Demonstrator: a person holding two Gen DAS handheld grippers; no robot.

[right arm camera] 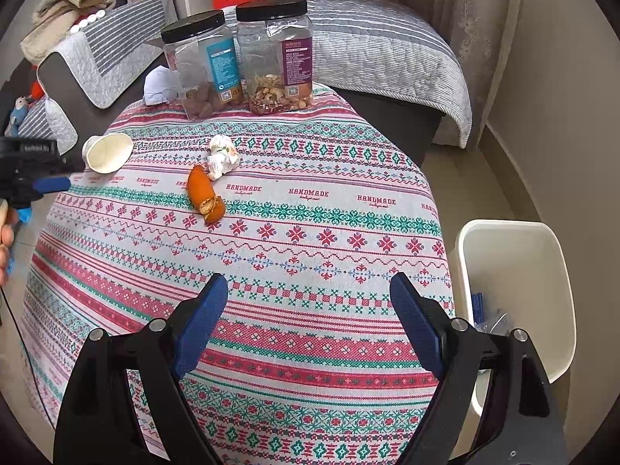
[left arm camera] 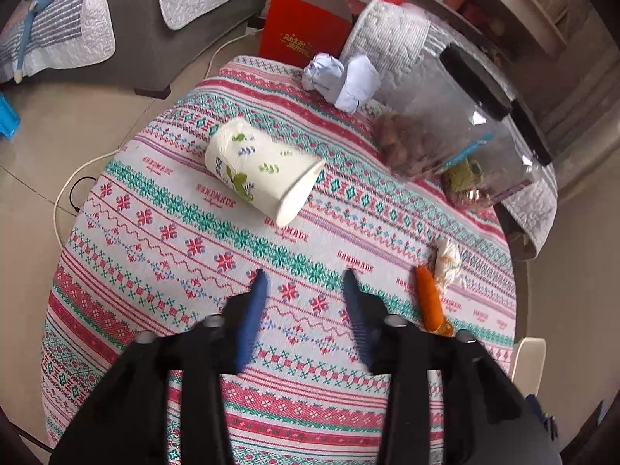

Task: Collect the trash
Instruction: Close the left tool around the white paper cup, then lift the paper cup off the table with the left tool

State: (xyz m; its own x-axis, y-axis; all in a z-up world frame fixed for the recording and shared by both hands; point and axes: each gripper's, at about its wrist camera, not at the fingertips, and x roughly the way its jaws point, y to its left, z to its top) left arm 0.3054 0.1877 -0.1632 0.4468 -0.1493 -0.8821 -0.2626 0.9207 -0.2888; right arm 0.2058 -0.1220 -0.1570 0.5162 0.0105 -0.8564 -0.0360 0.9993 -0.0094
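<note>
Right wrist: "HANDMADE" on tablecloth (right arm camera: 310,209)

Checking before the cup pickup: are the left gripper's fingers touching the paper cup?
Apart. The left wrist view shows bare tablecloth between the left gripper and the tipped paper cup.
</note>
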